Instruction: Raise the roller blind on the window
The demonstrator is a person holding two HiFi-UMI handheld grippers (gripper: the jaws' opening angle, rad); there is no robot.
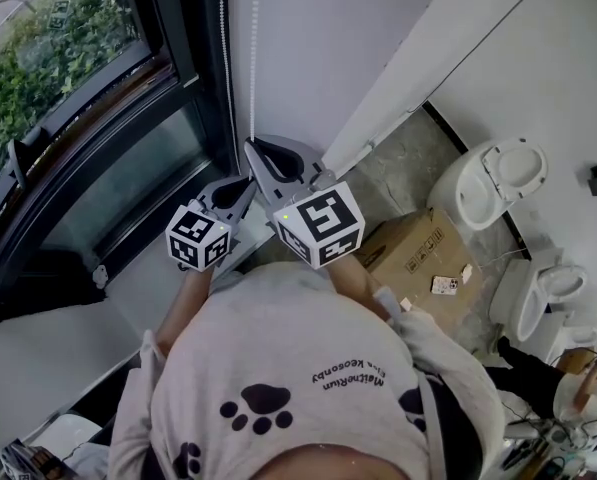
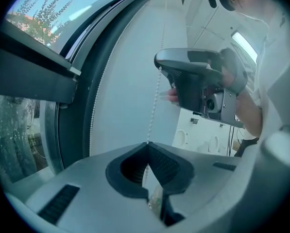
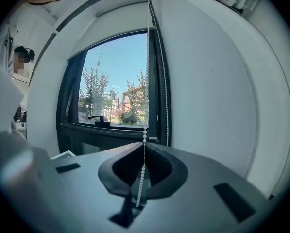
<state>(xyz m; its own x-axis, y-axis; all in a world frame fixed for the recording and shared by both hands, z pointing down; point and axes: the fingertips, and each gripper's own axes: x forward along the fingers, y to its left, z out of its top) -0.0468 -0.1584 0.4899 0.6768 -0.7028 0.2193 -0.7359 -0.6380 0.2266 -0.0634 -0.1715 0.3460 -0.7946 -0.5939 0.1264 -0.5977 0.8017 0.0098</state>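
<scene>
Both grippers are clamped on the same strand of the blind's bead chain (image 1: 255, 58), which hangs beside the window (image 1: 88, 118). In the right gripper view, the right gripper (image 3: 145, 142) has its fingers (image 3: 160, 166) closed, with the chain (image 3: 147, 72) pinched at their tips. The beads run straight up from the tips past the window frame, and a short length trails back between the fingers. A second strand (image 3: 165, 101) hangs just to the right of the fingers against the white wall. Beyond the fingers, the glass (image 3: 110, 86) is uncovered, showing trees and sky.

In the left gripper view, the left gripper (image 2: 147, 143) is also closed on the chain (image 2: 154, 101). That strand rises from its fingertips to the right gripper (image 2: 160, 66), which holds it higher up. The other strand (image 2: 93, 115) hangs left of the fingers along the dark window frame.

From the head view, the left gripper (image 1: 242, 182) sits just below and left of the right gripper (image 1: 252, 146). A cardboard box (image 1: 418, 253) and two toilets (image 1: 498, 178) stand on the floor to the right.
</scene>
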